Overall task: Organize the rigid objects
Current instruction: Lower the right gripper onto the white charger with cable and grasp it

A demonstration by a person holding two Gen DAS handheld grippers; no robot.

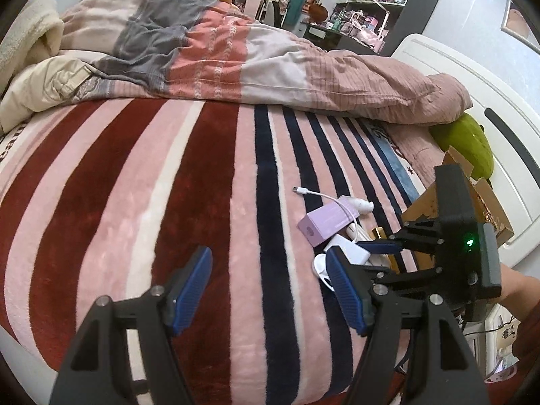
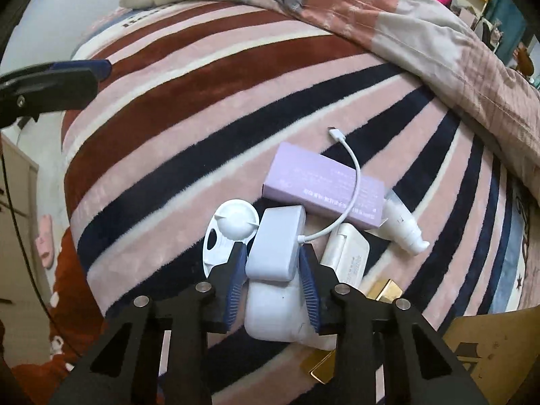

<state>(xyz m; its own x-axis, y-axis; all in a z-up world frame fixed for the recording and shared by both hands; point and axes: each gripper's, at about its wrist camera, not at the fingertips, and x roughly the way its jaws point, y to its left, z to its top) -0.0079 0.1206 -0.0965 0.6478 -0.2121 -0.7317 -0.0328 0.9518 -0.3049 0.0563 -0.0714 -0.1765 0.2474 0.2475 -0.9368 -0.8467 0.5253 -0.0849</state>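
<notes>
The left gripper (image 1: 270, 287), seen from its own wrist camera, stands about half open over the striped blanket (image 1: 152, 185) with nothing between its blue pads (image 1: 192, 280). At about four o'clock from the middle of this view lies the small heap of things to be sorted: a lilac box (image 1: 320, 222) with a white cable (image 1: 324, 197) draped across it, a white pump bottle (image 1: 464, 206) just beyond at its two o'clock, and a white charger (image 1: 351, 251) just below it. The right gripper (image 1: 381, 246) reaches into that heap from the three o'clock side, its black body showing a green light; a bare forearm (image 1: 519, 293) shows behind it. A cardboard box (image 1: 486, 199) stands at the bed's right edge, with a green cushion (image 1: 465, 141) at its twelve o'clock. A crumpled quilt (image 1: 236, 50) fills the far side of the bed.

From the right wrist camera, the right gripper (image 2: 275, 287) has its pads closed in against the sides of a white charger (image 2: 275, 243), with a second white block (image 2: 273, 314) just under it between the fingers; the pads appear to touch it. A white spoon-shaped holder (image 2: 229, 229) lies touching at the charger's nine o'clock. The cable (image 2: 351, 182) runs from the charger's right side up over the lilac box (image 2: 324, 185) at one o'clock. Another white adapter (image 2: 347, 256) lies at three o'clock, the pump bottle (image 2: 405, 226) beyond it. A gold bar-shaped thing (image 2: 384, 288) sits at four o'clock. The left gripper (image 2: 67, 77) shows at ten o'clock.
</notes>
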